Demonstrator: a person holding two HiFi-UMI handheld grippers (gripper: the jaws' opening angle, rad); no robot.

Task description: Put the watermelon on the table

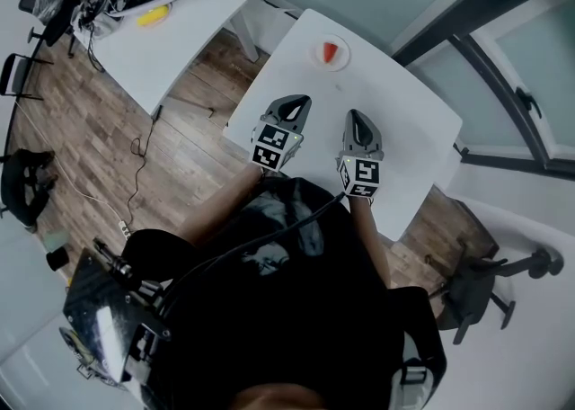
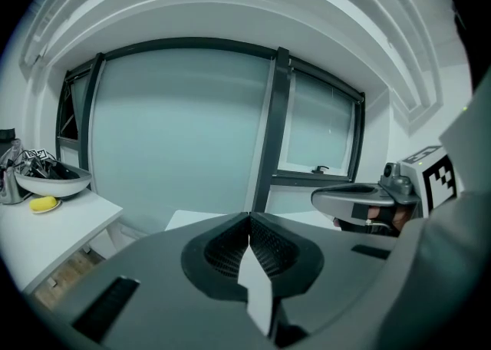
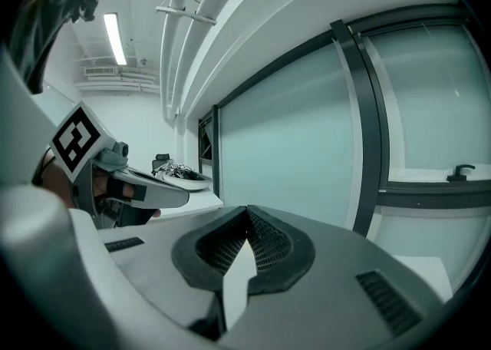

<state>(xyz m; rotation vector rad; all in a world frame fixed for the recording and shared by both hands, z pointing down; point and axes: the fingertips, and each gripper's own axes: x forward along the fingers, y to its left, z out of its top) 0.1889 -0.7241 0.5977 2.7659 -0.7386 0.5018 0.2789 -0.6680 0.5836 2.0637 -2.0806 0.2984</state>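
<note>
left gripper (image 2: 249, 222) jaws pressed tip to tip, nothing between them, white table (image 2: 192, 219) edge just beyond, right gripper (image 2: 360, 201) at 3 o'clock, side table (image 2: 73, 224) at 9 o'clock bearing bowl (image 2: 52, 180) and yellow object (image 2: 44, 203), dark window frame (image 2: 274, 126) at 12 o'clock

The person holds both grippers out side by side over the near edge of the counter (image 1: 422, 143). Both point toward its far edge and tilt slightly downward. The left gripper (image 1: 296, 102) has its fingers (image 2: 224, 249) pressed together with nothing between them. The right gripper (image 1: 357, 117) is just beside it, its fingers (image 3: 270, 245) likewise closed and empty. Both forearms (image 1: 226, 209) reach forward from the torso.
</note>
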